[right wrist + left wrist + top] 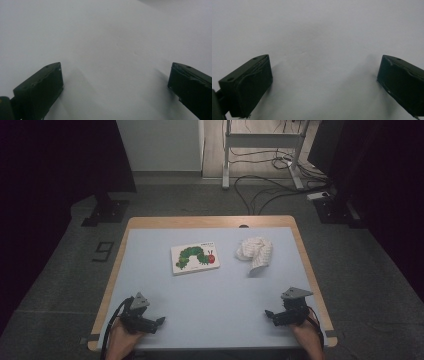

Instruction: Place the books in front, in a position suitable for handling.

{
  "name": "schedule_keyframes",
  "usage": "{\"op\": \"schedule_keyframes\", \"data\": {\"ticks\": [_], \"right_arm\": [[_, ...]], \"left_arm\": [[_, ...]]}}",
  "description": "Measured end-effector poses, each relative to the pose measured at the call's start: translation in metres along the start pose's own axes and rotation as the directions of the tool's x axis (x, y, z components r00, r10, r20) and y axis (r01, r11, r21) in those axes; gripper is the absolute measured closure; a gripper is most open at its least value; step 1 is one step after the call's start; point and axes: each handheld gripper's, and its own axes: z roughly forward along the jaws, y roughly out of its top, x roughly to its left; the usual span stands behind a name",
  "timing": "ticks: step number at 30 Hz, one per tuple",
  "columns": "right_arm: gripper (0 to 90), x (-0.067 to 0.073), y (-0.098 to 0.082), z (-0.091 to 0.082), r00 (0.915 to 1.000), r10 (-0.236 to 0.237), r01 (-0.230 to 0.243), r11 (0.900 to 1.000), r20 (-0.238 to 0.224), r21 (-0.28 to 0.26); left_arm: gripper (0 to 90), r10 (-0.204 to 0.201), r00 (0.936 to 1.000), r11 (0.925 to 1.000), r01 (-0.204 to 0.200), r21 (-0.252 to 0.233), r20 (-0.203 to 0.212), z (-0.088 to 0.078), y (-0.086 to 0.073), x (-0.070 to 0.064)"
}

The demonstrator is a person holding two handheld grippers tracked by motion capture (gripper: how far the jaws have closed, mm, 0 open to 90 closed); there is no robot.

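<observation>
In the high view, the left gripper (159, 321) is resting at the lower left of the frame and the right gripper (269, 314) at the lower right, each in a hand coming in from the bottom edge. Both are sitting low near the front edge of the table (210, 290), jaws turned inward toward each other — likely a ready pose, well apart from anything to grasp. The picture book (195, 258) with the green caterpillar cover is lying flat, closed, just left of centre, and the crumpled white cloth (255, 253) is sitting near it to the right; these are the nearest things, both well ahead of the grippers.

In the left gripper view, the left gripper (324, 75) is showing its two black jaws spread wide at the lower corners, with nothing between them but bare tabletop.

In the right gripper view, the right gripper (116, 80) is doing the same — jaws fully apart, holding nothing, pointing down at the pale surface.
</observation>
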Motion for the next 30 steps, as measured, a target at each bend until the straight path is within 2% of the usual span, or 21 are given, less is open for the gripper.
{"op": "schedule_keyframes", "data": {"ticks": [5, 8, 30], "right_arm": [[0.0, 0.000, 0.000, 0.000, 1.0000, -0.001, 0.001, 1.000, 0.000, 0.000], [0.0, 0.000, 0.000, 0.000, 1.0000, 0.000, 0.000, 1.000, 0.000, 0.000], [0.0, 0.000, 0.001, 0.000, 0.9999, 0.012, -0.012, 1.000, -0.004, 0.008]], "left_arm": [[0.0, 0.000, 1.0000, 1.0000, 0.000, 0.002, -0.002, 0.007, 0.009, 0.003], [0.0, -0.016, 0.9997, 0.9999, 0.016, 0.000, -0.018, 0.011, 0.012, 0.003], [0.0, -0.014, 0.9996, 0.9999, 0.013, -0.006, -0.024, 0.011, 0.011, 0.003]]}}
